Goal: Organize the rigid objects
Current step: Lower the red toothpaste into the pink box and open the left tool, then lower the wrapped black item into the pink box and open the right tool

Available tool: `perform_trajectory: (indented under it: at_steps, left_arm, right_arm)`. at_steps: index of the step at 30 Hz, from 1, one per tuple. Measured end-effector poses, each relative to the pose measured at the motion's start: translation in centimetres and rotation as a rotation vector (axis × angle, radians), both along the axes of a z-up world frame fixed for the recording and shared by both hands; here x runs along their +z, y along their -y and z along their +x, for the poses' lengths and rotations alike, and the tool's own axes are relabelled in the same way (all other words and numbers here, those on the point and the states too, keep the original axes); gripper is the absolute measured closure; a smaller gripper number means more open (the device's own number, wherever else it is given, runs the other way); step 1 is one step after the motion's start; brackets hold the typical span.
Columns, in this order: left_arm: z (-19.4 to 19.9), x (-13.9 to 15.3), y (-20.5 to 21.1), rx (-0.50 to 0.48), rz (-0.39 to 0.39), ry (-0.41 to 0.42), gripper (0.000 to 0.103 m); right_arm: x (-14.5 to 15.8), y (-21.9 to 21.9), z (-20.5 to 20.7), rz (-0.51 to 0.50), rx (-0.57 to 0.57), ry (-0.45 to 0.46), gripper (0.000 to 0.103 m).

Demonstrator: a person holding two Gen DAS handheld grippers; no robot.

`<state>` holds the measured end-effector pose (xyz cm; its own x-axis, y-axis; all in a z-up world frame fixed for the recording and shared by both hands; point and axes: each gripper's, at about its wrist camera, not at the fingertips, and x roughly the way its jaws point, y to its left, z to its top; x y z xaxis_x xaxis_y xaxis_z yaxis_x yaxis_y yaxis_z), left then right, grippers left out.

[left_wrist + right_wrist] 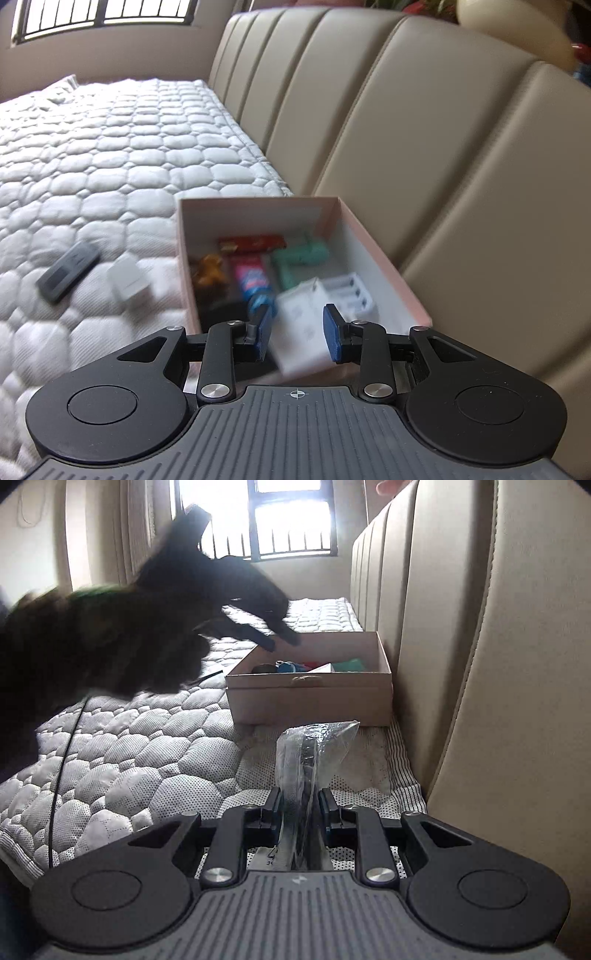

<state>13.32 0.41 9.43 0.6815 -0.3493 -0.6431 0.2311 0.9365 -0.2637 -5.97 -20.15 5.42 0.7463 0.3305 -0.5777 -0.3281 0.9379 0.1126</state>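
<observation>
**Daylit, backlit, motion-blurred**

Daylight comes from barred windows (pixel 291 517) ahead of the tongs; the right view's window is blown out with glare. The left tongs (pixel 284 640) and the arm behind them show as a dark, smeared silhouette. In the left view the box (pixel 258 218) contents blur. Fisheye bends the headboard (pixel 443 147) panels at the edges.

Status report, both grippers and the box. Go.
Left gripper open over the box, white item between the fingers, ungripped. Right gripper shut on plastic-wrapped item, short of the box. Remote and white block on mattress.
</observation>
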Motion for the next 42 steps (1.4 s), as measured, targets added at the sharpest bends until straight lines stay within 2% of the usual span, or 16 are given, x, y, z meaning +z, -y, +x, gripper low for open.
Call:
perform_trajectory:
  at_steps: [6,10,17,19,20,21,23,28,34,38,42]
  left_arm:
    - [-7.2,-1.0,-4.8,0.000,-0.038,0.045,0.070]
    - [-10.1,-1.5,-8.1,0.012,-0.036,0.034,0.070]
    - [-13.3,-2.2,-12.9,0.009,-0.047,0.048,0.070]
    - [-13.7,-2.6,-14.3,0.020,-0.051,0.045,0.070]
    - [-13.9,-2.8,-15.0,0.031,-0.049,0.044,0.070]
    - [-14.0,-3.1,-15.6,0.043,-0.048,0.042,0.070]
    - [-14.0,-3.5,-17.1,0.075,-0.054,0.037,0.070]
    - [-14.0,-4.2,-20.5,0.158,-0.091,0.043,0.070]
    - [-15.0,-4.8,-23.1,0.178,-0.120,0.037,0.070]
    - [-15.6,-4.5,-24.5,0.196,-0.130,0.060,0.070]
    - [-15.4,-4.4,-25.7,0.227,-0.141,0.066,0.070]
  right_arm:
    - [1.1,-0.3,1.4,-0.023,-0.004,-0.014,0.083]
    - [3.9,-0.4,4.2,-0.025,-0.034,0.009,0.083]
    - [10.4,-2.1,13.8,0.030,-0.138,0.042,0.083]
    - [11.3,-3.3,17.3,0.044,-0.126,0.021,0.079]
    - [11.4,-4.0,18.8,0.040,-0.119,0.002,0.070]
    - [11.3,-4.7,19.9,0.021,-0.134,-0.013,0.058]
    - [10.9,-6.4,21.2,-0.032,-0.138,-0.009,0.054]
    - [8.9,-12.2,21.9,-0.109,0.000,-0.041,0.054]
    - [6.5,-21.4,25.7,-0.169,0.152,-0.155,0.054]
    - [3.8,-26.0,29.1,-0.229,0.158,-0.252,0.055]
    - [0.6,-28.3,31.6,-0.312,0.116,-0.306,0.055]
